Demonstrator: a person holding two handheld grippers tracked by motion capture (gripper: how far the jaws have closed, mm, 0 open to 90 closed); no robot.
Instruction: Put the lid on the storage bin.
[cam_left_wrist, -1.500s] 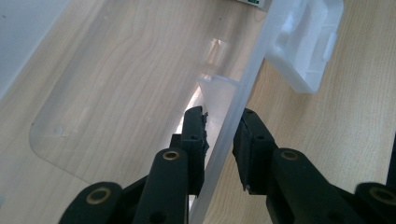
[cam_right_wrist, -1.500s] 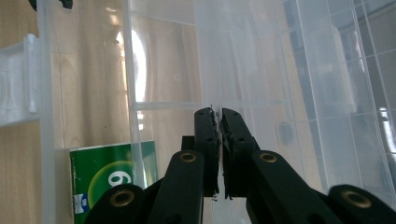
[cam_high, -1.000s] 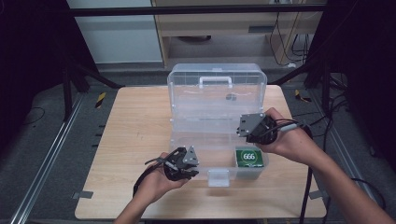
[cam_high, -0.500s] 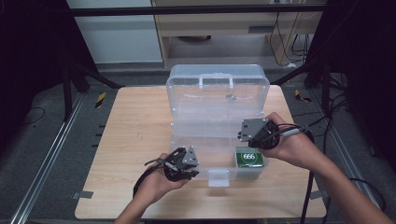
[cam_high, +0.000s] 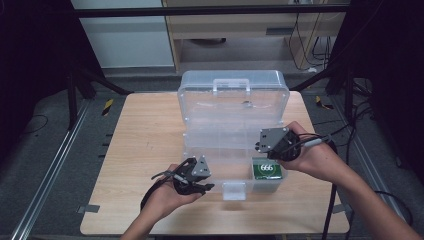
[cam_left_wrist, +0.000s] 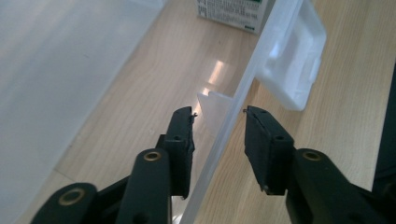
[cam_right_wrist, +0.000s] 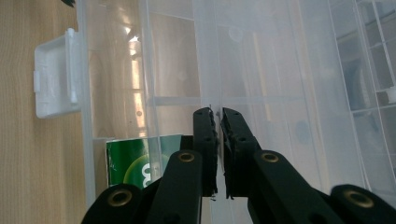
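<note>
Table: a light wooden top (cam_high: 145, 150), pale grain, sitting square in the middle of the room; grey tape tabs (cam_high: 86, 208) at its near left corner.
Floor: dark grey (cam_high: 40, 150), dim on both sides of the table; a metal rail (cam_high: 50, 175) runs along the left.
Floor markings: yellow-and-black tape (cam_high: 107, 106) left of the table, another piece (cam_high: 324, 104) on the right.
Back wall: a pale panel (cam_high: 120, 35) on the left, a light wooden cabinet (cam_high: 235, 35) beside it.
Frame: a black bar (cam_high: 210, 9) crosses overhead, dark struts (cam_high: 90, 80) slant down either side.
Cables: loose wires (cam_high: 305, 30) hang at back right.
Light: bright on the tabletop, edges falling into shadow.
</note>
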